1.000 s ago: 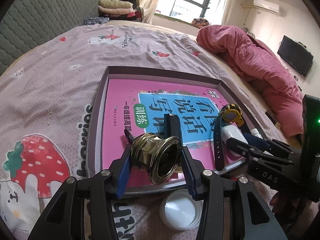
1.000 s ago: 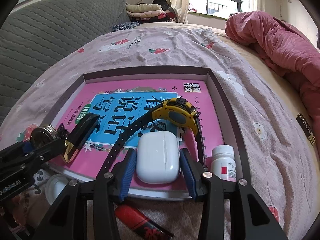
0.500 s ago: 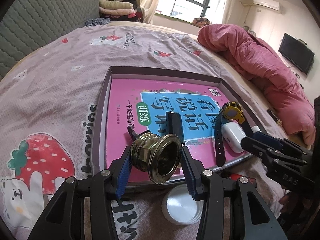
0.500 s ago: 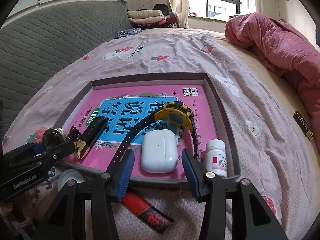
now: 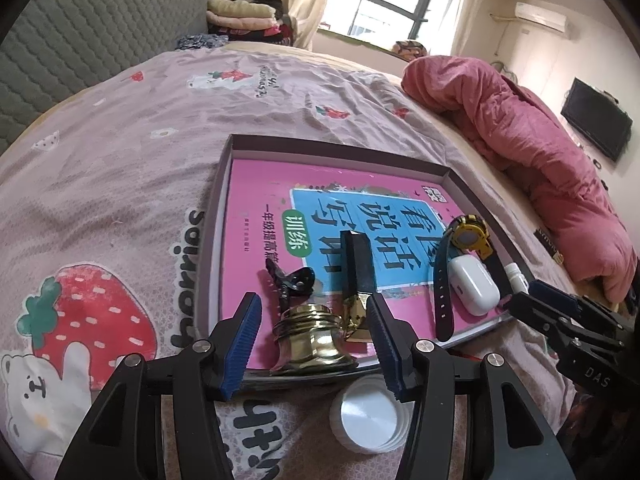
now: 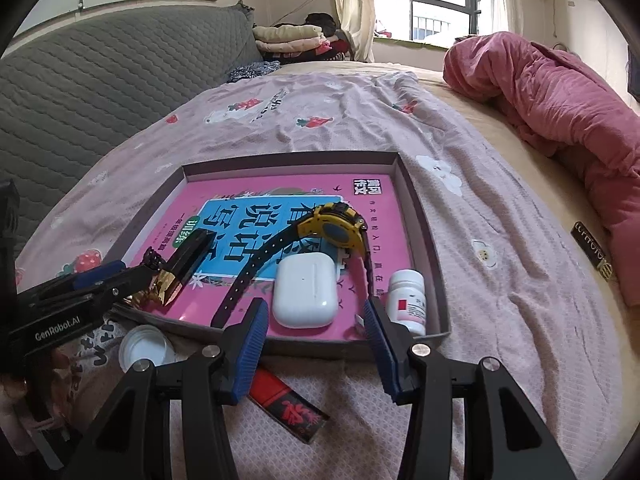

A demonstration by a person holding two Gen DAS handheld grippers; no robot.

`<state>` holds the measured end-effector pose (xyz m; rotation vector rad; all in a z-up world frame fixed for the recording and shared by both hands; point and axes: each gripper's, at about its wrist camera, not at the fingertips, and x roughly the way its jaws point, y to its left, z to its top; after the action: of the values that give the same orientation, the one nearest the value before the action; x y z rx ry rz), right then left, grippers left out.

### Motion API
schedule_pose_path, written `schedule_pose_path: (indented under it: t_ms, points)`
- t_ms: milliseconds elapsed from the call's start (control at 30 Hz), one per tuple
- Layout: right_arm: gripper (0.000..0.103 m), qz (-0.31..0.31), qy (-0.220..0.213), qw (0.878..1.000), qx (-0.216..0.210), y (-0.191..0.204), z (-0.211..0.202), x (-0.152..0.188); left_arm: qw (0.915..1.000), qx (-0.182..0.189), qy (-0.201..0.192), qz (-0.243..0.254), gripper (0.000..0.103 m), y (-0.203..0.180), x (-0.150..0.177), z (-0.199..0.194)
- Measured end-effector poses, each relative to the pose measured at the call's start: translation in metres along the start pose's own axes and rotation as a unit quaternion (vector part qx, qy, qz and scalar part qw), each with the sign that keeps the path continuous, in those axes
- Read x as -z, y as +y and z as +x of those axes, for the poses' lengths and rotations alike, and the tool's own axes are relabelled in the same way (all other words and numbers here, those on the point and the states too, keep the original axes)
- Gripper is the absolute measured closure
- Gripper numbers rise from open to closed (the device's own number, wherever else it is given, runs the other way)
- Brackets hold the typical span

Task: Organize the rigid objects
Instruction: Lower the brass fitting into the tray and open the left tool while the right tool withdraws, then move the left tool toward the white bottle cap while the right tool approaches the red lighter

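as it stands, shiny brass bell (image 5: 312, 340)

I'm over a bed (image 5: 120, 152) with a pink strawberry-print sheet. Left of the bed stands a grey quilted headboard (image 6: 80, 92); beyond it a bright window (image 5: 384, 4) with cream curtains; on its right side lies a rumpled pink duvet (image 5: 520, 128), with a wall television (image 5: 596, 124) past that.

2 wrist views, angled down, sharing tray (image 5: 224, 184)

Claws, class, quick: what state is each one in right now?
Left claw: opening, pads clear of the brass bell standing between them.
Right claw: open, holding nothing.
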<state>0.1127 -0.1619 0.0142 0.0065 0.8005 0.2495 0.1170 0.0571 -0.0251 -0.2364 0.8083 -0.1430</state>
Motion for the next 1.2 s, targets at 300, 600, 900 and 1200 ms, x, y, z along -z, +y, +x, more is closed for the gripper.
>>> schedule_pose_path:
  t_ms: [300,600,900,1200]
  points:
    - [0.054,-0.014,-0.004,1.000,-0.003,0.001,-0.013,0.007,0.9998,-0.008,-0.020,0.002,0.044,-0.001,-0.002,-0.020]
    - [0.054,-0.032,-0.002,0.999,-0.011,0.010,-0.024,0.013,0.9992,-0.028,-0.025,0.016,0.043,-0.007,0.006,-0.042]
    - [0.054,-0.041,-0.002,0.999,-0.016,0.014,-0.036,0.018,0.9988,-0.033,-0.025,0.026,0.042,-0.016,0.013,-0.060]
    - [0.054,-0.050,-0.002,0.999,-0.017,0.015,-0.048,0.024,0.9983,-0.036,-0.024,0.039,0.042,-0.025,0.021,-0.073]
